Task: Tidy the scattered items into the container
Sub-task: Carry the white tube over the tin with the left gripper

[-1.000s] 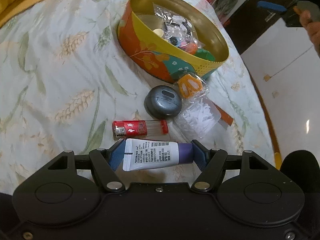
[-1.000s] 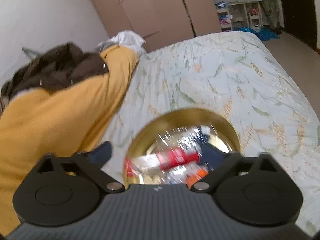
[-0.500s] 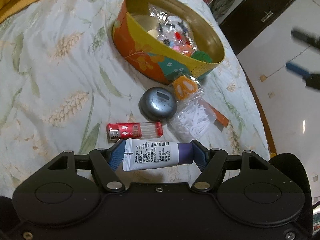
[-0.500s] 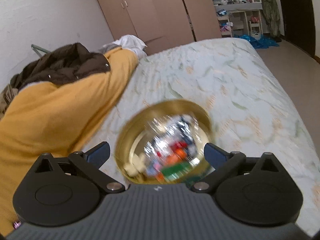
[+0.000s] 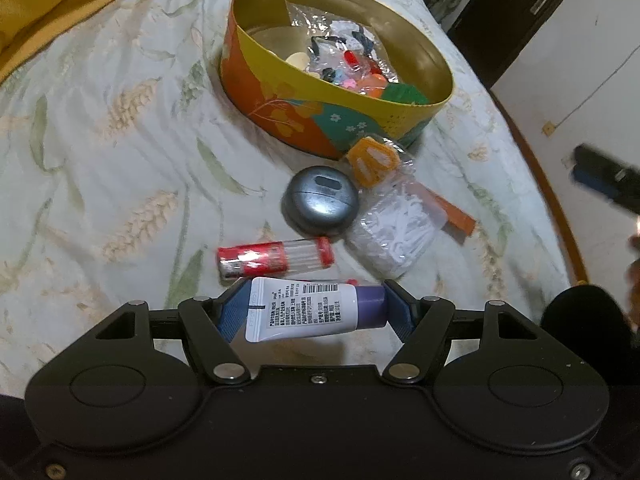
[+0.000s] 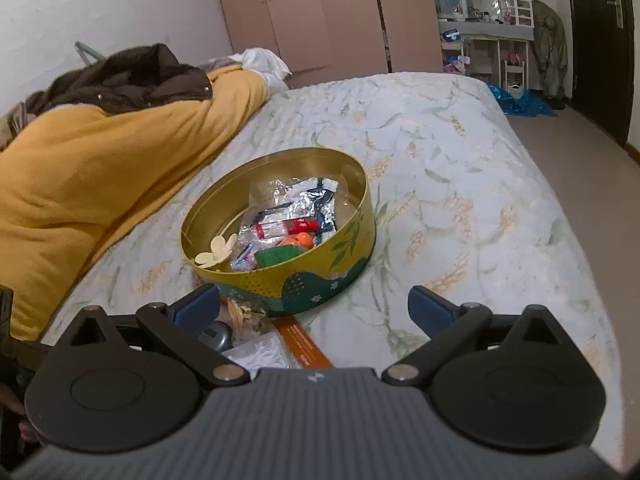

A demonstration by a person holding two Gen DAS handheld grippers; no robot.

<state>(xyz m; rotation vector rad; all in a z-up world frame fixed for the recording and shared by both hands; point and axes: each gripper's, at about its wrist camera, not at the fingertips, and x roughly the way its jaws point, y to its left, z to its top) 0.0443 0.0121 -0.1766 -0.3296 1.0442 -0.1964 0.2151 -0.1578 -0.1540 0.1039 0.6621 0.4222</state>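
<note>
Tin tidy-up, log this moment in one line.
left gripper: shut on tube | right gripper: open, empty, near tin | on bed: lighter, grey case

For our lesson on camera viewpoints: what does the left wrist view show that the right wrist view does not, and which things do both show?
Left wrist view only: the left claw clamping a white tube with a purple cap, and a red lighter on the bedspread.

Right wrist view only: the open, empty right claw, the brown wardrobe and the yellow blanket.

Both: the round tin, the grey round case and the bag of white pieces.
</note>
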